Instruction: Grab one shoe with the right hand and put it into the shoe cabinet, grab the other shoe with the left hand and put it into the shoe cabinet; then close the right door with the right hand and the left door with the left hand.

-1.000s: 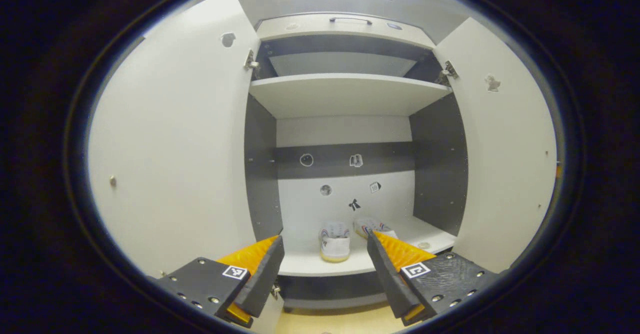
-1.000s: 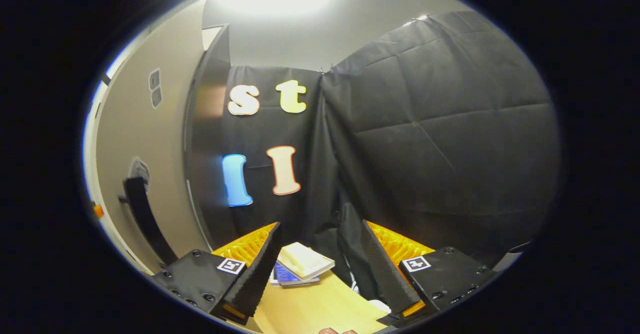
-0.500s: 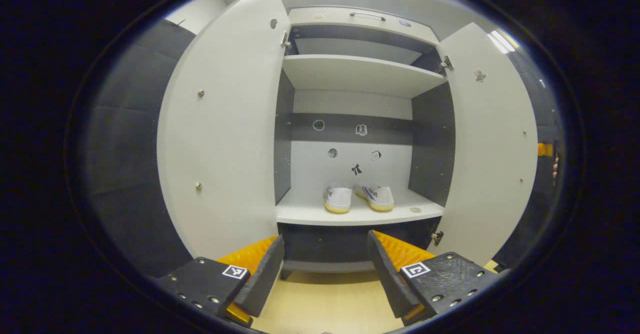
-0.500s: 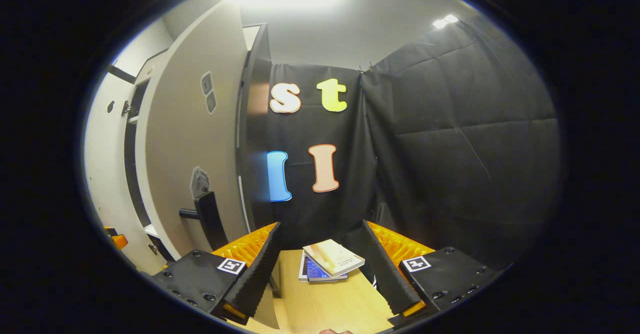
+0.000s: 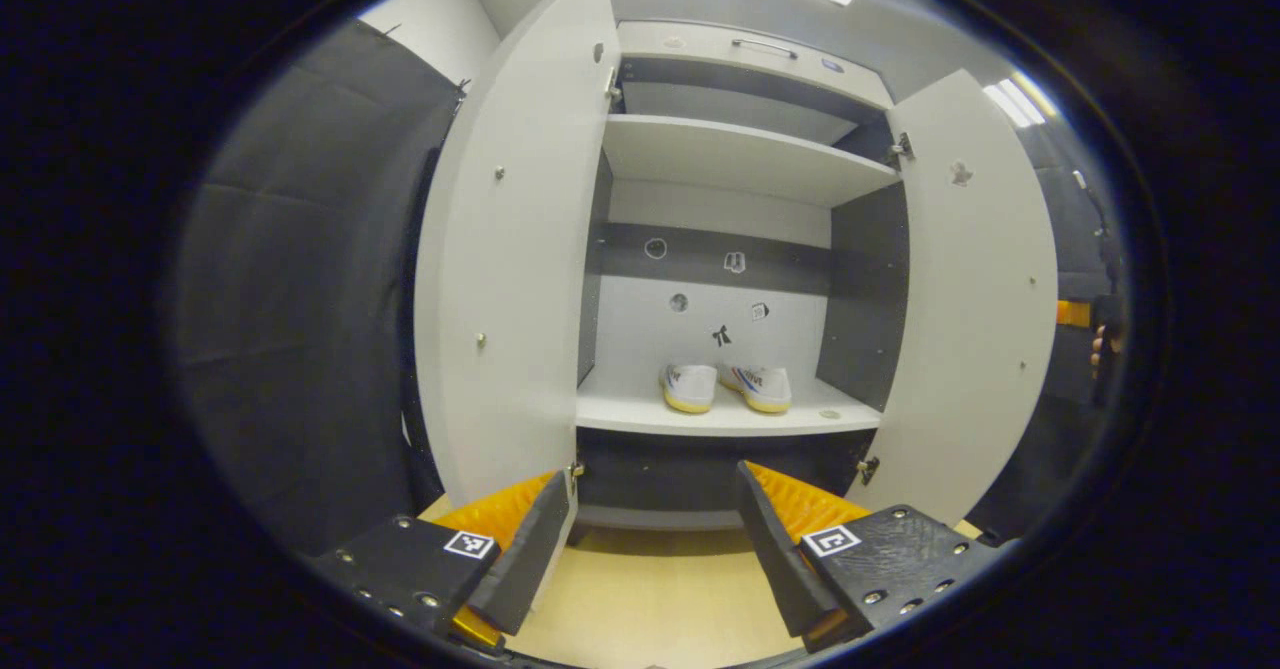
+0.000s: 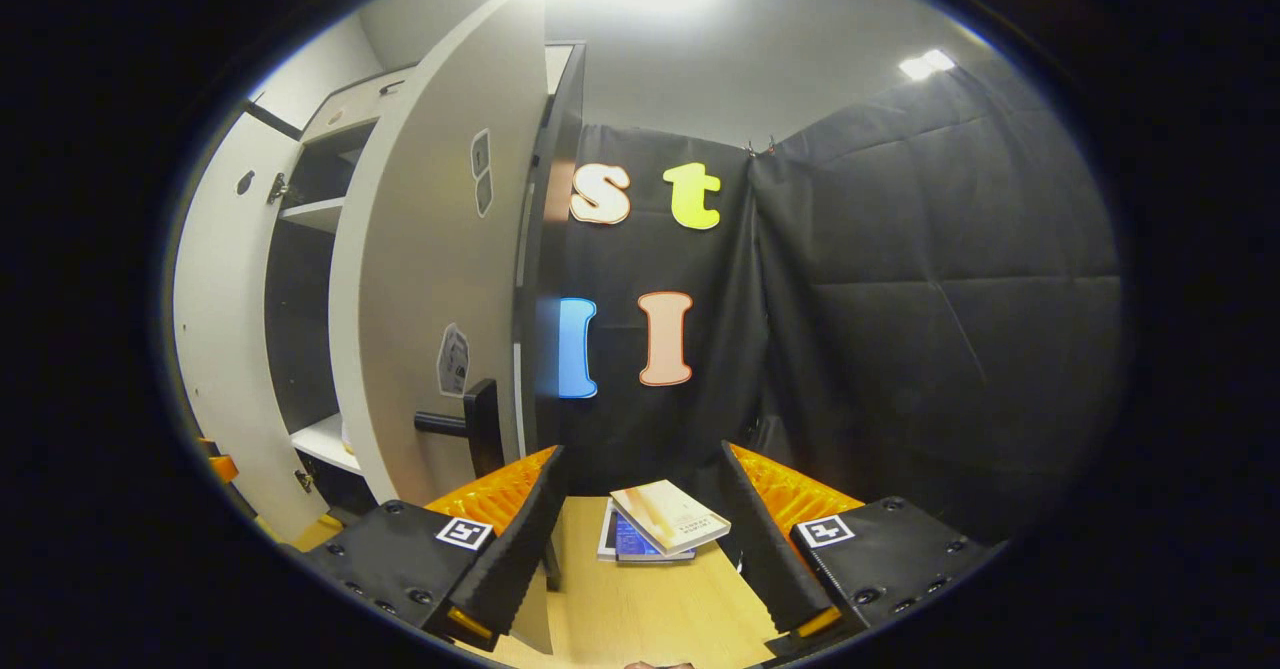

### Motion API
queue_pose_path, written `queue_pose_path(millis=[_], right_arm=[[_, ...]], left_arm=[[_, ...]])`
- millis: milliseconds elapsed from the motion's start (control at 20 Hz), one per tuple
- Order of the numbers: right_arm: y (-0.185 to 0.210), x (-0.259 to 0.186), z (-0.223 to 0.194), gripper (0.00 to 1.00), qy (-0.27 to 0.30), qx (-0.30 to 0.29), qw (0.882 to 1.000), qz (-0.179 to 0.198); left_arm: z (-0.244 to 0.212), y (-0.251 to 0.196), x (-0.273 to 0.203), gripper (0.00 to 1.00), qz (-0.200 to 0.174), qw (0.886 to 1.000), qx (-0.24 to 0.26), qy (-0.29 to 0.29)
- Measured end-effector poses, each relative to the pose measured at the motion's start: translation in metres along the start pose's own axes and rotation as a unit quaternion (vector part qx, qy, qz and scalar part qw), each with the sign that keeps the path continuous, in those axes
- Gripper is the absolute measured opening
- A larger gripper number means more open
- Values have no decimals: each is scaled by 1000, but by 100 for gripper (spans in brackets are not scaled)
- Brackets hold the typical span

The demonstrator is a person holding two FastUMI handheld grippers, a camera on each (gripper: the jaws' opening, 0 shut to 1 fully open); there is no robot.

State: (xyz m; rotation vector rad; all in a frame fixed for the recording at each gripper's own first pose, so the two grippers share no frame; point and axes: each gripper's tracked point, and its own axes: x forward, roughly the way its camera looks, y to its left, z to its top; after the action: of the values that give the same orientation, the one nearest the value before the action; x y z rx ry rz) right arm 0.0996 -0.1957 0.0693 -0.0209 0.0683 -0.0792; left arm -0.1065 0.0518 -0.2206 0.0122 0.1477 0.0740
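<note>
Here the cabinet (image 5: 735, 154) stands open, its body grey inside with pale shelves: two shelves show in the left gripper view, an upper one and the lower one that carries the shoes. It has two doors, both swung wide. The left door (image 5: 505, 279) hangs out to the left of the opening and the right door (image 5: 975, 299) to the right; in the right gripper view the right door (image 6: 420, 279) is seen from its outer face, with one dark handle (image 6: 470, 424) sticking out low on it. The floor (image 5: 650, 599) below is pale wood. Two books (image 6: 660, 527) lie stacked on that floor in the right gripper view, the top one lying askew over the lower. Two shoes sit side by side on the lower shelf, toward the back: the left shoe (image 5: 689, 387) and the right shoe (image 5: 759, 388), close together, both white with yellowish soles. Five small stickers dot the back panel above them. The left gripper (image 5: 652, 524) is held low in front of the cabinet, jaws apart and holding nothing. The right gripper (image 6: 642, 519) is held beside the right door, jaws likewise apart and empty.
</note>
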Motion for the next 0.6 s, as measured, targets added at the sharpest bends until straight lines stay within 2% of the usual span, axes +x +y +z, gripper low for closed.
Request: queue_pose_path(millis=[100,200,250,300,400,450,500,550,600], right_arm=[[6,-1,0,91,-1,11,1000,-4],[13,-4,-1,94,-1,12,1000,-3],[18,-6,0,91,-1,10,1000,-2],[22,-7,1,94,0,9,1000,-2],[29,-9,0,94,-1,12,1000,-6],[32,-11,1,91,-1,14,1000,-9],[34,-11,0,95,-2,15,1000,-10],[36,-11,0,91,-3,16,1000,-11],[39,-12,0,94,-4,18,1000,-12]], left_arm=[[-8,11,-10,95,5,1000,6,2],[-12,22,-15,95,11,1000,4,4],[-14,24,-18,100,9,1000,-1,4],[-16,27,-20,95,9,1000,-3,5],[-18,35,-23,95,11,1000,1,6],[-19,38,-25,94,7,1000,2,6],[-19,39,-28,94,3,1000,1,3],[-19,41,-29,94,-2,1000,-3,2],[-19,43,-30,94,-6,1000,-7,3]])
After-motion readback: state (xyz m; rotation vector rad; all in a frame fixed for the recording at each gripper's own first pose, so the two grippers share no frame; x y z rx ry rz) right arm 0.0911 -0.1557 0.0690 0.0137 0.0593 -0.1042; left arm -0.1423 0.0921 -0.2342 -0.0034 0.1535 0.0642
